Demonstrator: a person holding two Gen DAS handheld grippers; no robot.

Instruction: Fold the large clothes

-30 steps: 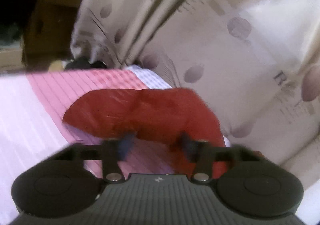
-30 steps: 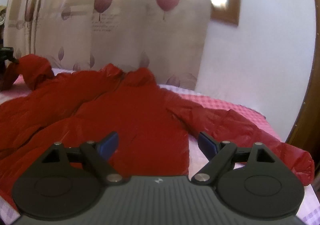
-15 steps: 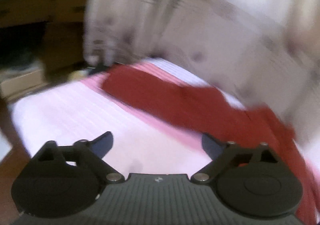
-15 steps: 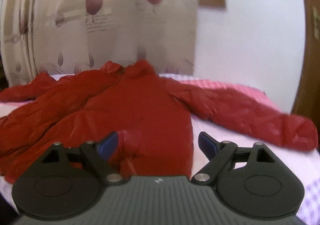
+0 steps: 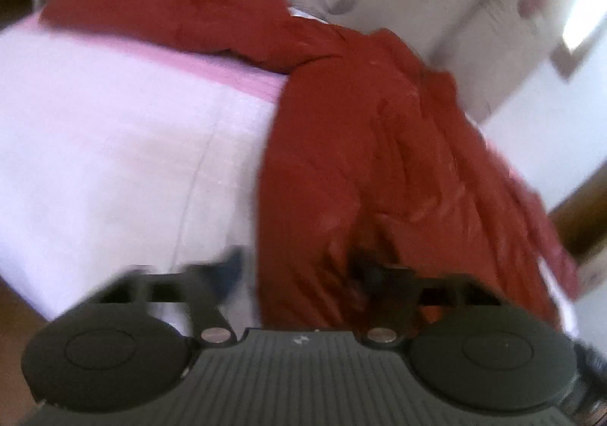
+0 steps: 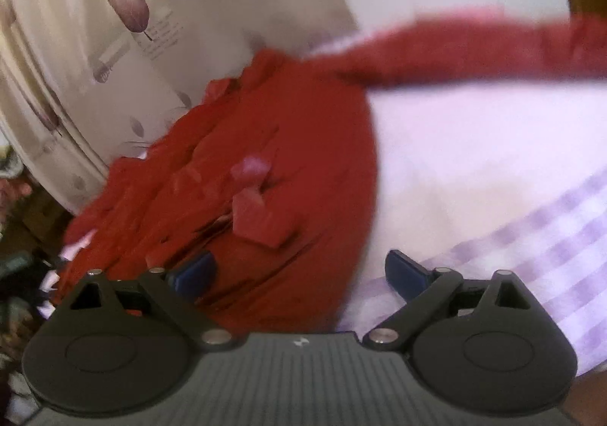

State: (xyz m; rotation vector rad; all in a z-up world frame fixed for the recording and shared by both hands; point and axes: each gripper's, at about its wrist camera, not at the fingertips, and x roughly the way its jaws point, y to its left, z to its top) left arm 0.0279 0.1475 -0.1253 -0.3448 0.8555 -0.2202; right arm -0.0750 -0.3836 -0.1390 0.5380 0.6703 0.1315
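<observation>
A big red jacket (image 5: 341,145) lies spread out on a bed with a pink and purple striped sheet (image 5: 114,145), one sleeve stretched out to each side, and a curtain with leaf shapes (image 6: 95,27) hangs just behind the bed. The left hand-held gripper (image 5: 296,266) has just been closing its jaws on the bottom edge of the jacket — the picture is too blurry to tell if it is pinching the cloth. The right hand-held gripper (image 6: 299,270) is spread wide over the other bottom corner — red cloth lies between its jaws, but the blue pads (image 6: 404,270) are not squeezing it.
</observation>
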